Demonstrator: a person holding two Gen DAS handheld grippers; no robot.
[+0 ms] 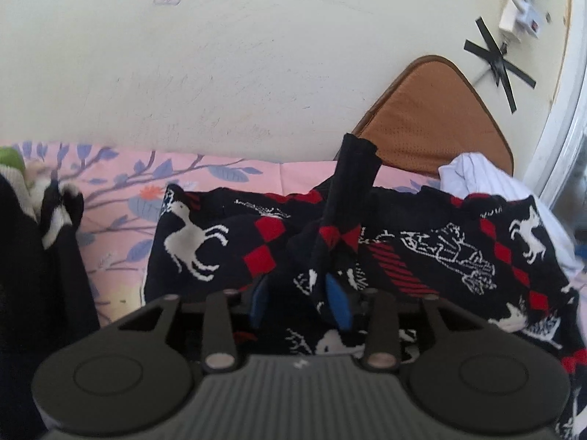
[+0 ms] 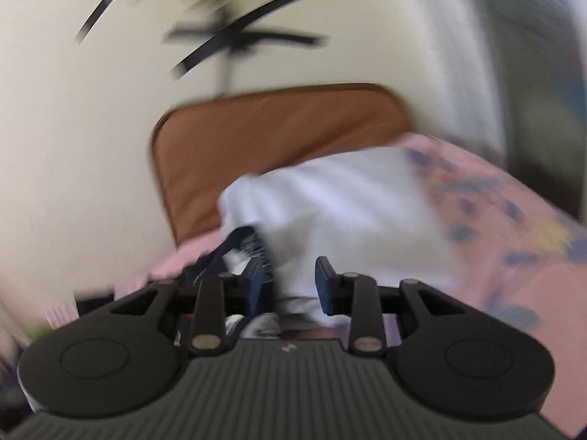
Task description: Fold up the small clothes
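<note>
A black knitted sweater (image 1: 440, 242) with red diamonds and white horses lies spread on the pink flowered sheet (image 1: 121, 190). One of its sleeves (image 1: 352, 168) rises off the bed from between my left gripper's (image 1: 298, 299) blue pads. Bunched fabric fills the gap there, so that gripper is shut on the sleeve. In the blurred right wrist view, my right gripper (image 2: 290, 282) hovers with its jaws apart over a white garment (image 2: 348, 212). That cloth shows through the gap, with nothing visibly pinched. A dark edge of the sweater (image 2: 238, 245) sits by its left finger.
A brown cushion (image 1: 433, 117) leans on the cream wall behind the bed. The white garment (image 1: 473, 176) is heaped at the sweater's far right corner. Dark clothes (image 1: 22, 256) and a black-and-white piece (image 1: 60, 212) lie at the left. Black tape (image 1: 499, 62) crosses the wall.
</note>
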